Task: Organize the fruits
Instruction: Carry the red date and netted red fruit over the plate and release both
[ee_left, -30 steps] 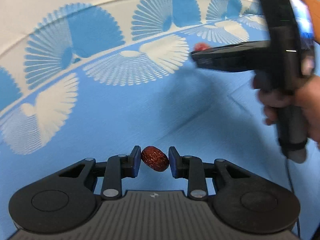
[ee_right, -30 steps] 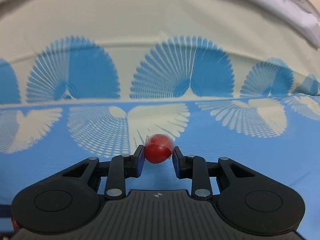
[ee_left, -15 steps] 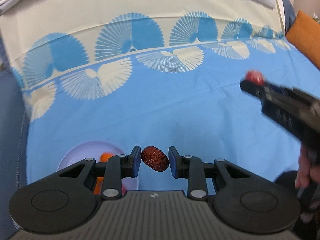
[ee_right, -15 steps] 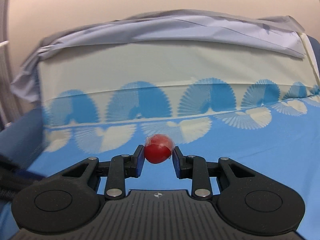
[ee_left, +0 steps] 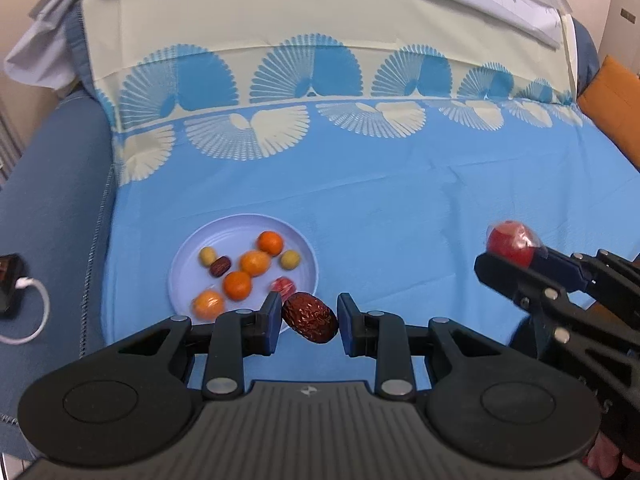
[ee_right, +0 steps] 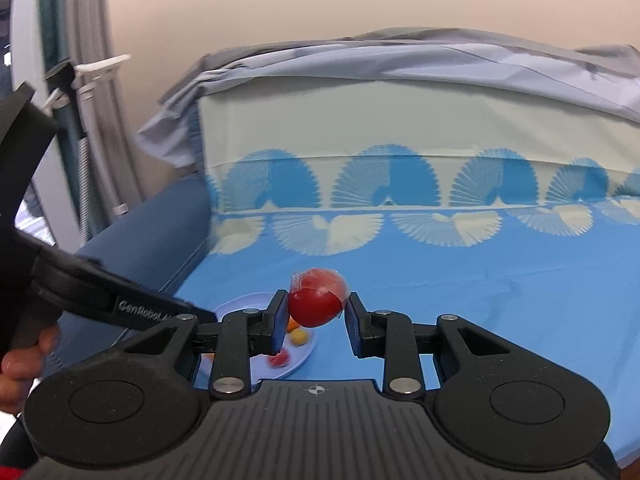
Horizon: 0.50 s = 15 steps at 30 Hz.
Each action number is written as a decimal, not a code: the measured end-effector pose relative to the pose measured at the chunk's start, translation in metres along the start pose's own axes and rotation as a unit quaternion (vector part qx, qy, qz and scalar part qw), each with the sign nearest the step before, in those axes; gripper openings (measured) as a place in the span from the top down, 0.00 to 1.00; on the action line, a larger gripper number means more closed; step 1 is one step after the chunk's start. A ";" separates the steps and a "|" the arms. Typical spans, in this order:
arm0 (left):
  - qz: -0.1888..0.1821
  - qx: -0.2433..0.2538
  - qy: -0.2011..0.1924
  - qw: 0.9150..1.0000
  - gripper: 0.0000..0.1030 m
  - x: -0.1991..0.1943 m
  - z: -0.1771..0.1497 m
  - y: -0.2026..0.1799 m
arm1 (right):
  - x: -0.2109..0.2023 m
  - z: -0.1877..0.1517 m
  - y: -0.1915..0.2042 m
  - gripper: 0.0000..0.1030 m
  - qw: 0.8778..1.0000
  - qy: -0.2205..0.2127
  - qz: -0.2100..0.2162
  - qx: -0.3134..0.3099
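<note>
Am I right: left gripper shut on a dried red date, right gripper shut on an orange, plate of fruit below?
Not quite. The right gripper holds a wrapped red fruit, not an orange, per the right wrist view. The left gripper does hold the date, near the plate.

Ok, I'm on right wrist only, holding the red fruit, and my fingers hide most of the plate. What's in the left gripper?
Observer: The left gripper is shut on a wrinkled dark red date, which sits in line with the near rim of the plate.
Operator: How full is the plate?
Observer: Eight pieces, four of them orange fruits, bunched mid-plate. The left part is bare.
Operator: Anything left of the plate?
Observer: A white cable plugged into a dark device lies on the blue sofa arm, off the cloth.
</note>
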<state>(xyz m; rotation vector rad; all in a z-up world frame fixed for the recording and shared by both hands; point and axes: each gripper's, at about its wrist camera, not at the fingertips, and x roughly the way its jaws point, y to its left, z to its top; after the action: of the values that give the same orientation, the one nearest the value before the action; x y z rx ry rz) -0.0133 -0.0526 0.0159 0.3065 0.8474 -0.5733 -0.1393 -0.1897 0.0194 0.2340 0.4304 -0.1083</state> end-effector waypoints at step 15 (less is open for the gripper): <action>0.021 -0.025 -0.013 0.999 0.68 -0.032 -0.028 0.028 | -0.012 -0.010 0.042 0.69 0.999 0.010 0.027 -0.032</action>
<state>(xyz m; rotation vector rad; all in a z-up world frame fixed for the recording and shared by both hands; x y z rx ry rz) -0.0306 -0.0059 0.0238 0.2695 0.8268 -0.5144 -0.1475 -0.1461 0.0239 0.1829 0.4457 -0.0397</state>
